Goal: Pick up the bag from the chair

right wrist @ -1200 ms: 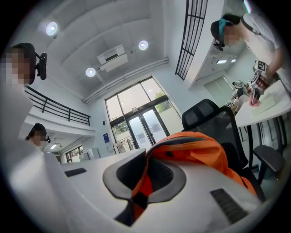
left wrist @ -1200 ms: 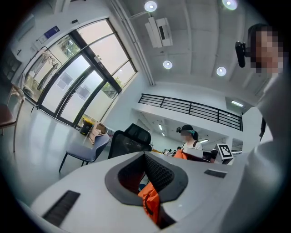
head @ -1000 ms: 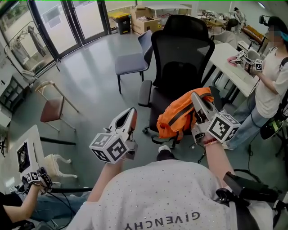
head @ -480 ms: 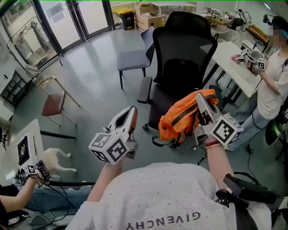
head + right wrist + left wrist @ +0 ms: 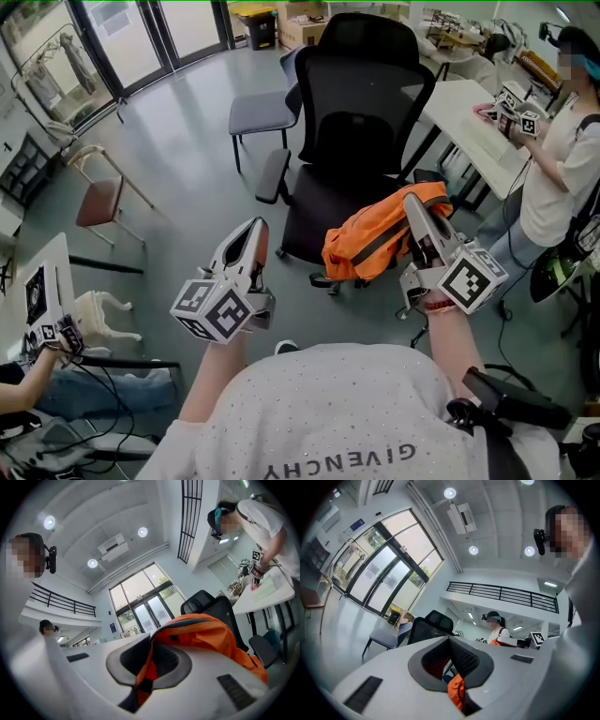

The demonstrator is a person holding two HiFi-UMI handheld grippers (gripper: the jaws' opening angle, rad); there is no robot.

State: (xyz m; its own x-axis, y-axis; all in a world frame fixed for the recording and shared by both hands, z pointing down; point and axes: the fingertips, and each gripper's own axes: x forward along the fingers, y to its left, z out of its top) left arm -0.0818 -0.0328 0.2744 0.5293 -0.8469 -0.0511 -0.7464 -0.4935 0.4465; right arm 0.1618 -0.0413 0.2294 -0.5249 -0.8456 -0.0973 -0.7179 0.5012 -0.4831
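**Orange bag (image 5: 370, 246) clamped in my right gripper (image 5: 414, 208)**

Nearest to me, my left gripper (image 5: 251, 234) is held out low at my left. Its own view shows its jaws brought together with nothing clamped between them. It is well apart from the bag.

My right gripper is out at my right, pointing forward and up. In its own view the jaws are closed tight on a fold of the bag's orange fabric and a dark strap (image 5: 140, 686). The bag's body (image 5: 206, 630) bulges over the right jaw. From the head view, the bag hangs from the gripper's tip, slumped to the left of it. It has a black band across it, and a dark strap loop (image 5: 322, 278) dangles below. It sits in front of the black office chair (image 5: 361, 103), overlapping the front right of the seat. I cannot tell whether it touches the seat edge.

Beyond the office chair stands a grey chair (image 5: 261, 111). Off to the left, on the grey floor (image 5: 187, 178), is a chair with a brown seat (image 5: 97, 202). To the right is a white table (image 5: 464, 112), and a person in a white shirt (image 5: 553, 159) stands at it holding marked grippers. Farthest off are glass doors (image 5: 141, 37) and cardboard boxes (image 5: 305, 11).
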